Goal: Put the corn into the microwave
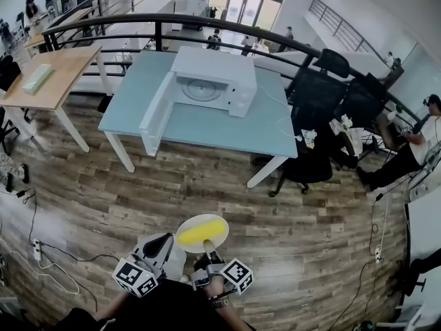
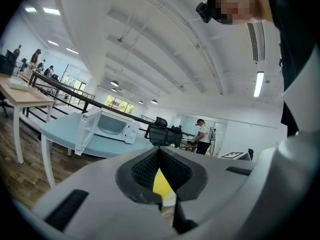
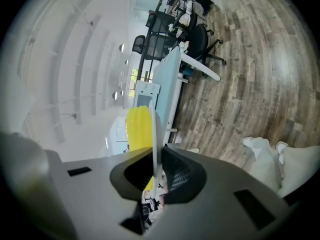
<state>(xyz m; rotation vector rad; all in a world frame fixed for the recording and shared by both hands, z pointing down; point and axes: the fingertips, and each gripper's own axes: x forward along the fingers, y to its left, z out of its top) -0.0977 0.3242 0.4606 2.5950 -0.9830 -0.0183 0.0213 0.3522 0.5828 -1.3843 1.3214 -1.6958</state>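
A yellow corn cob (image 1: 198,232) lies on a white plate (image 1: 219,223) held low over the wooden floor, well short of the table. My right gripper (image 1: 209,251) is shut on the plate's near rim; in the right gripper view the plate (image 3: 153,129) runs edge-on between the jaws with the corn (image 3: 137,126) beside it. My left gripper (image 1: 165,244) sits just left of the plate, jaws shut with nothing in them. In the left gripper view the corn (image 2: 161,183) shows through the gap behind the left gripper (image 2: 159,151). The white microwave (image 1: 213,81) stands on the light blue table (image 1: 213,126) with its door (image 1: 156,113) swung open.
Black office chairs (image 1: 313,109) stand at the table's right end. A wooden desk (image 1: 52,74) is at the far left and a black railing (image 1: 207,21) runs behind. Cables and a power strip (image 1: 37,250) lie on the floor at left. A person (image 1: 413,150) sits at far right.
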